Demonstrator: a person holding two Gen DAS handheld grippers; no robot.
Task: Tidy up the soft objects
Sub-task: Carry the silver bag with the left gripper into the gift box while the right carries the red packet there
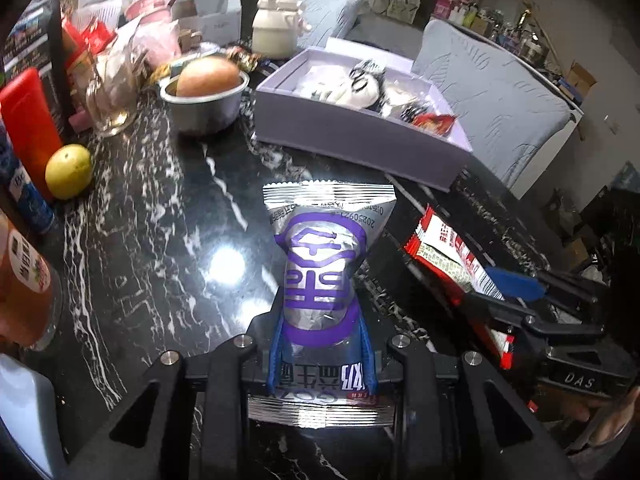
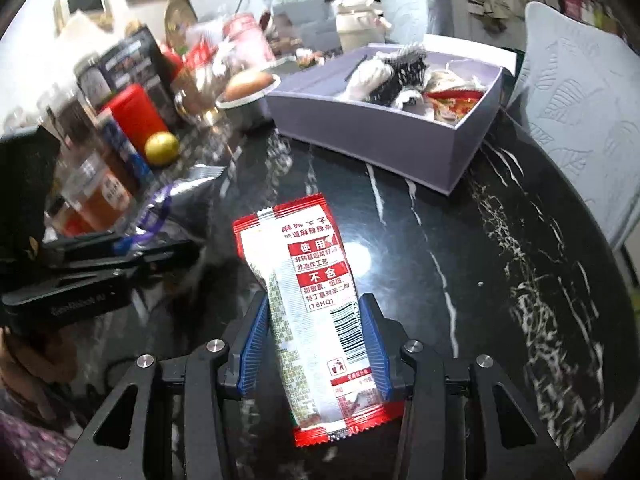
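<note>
Left wrist view: the left gripper [image 1: 322, 344] is clamped on one silver snack packet with purple lettering [image 1: 324, 276], its blue pads pinching the packet's lower half. The packet's long axis runs straight ahead along the fingers, crimped far end pointing toward the lilac rectangular cardboard box [image 1: 360, 136] that sits near the far edge of the black white-veined marble tabletop [image 1: 160, 240].

Right wrist view: the right gripper [image 2: 316, 344] grips one red-and-white printed sachet [image 2: 308, 300], held between both blue pads across its lower half. Its long axis also points forward, leaning slightly left, with the far end toward the same lilac box [image 2: 400, 148].

The two packets are held side by side over the tabletop, near each other; whether either touches the marble cannot be told.

Inside the box lie white and black-and-white soft items [image 2: 384, 76] and one red wrapper [image 2: 452, 100]; the soft items cannot be counted. Left of the box stands one steel bowl holding a brown round fruit [image 1: 208, 96], and one yellow-green citrus fruit [image 1: 68, 171] lies near the left edge.
</note>
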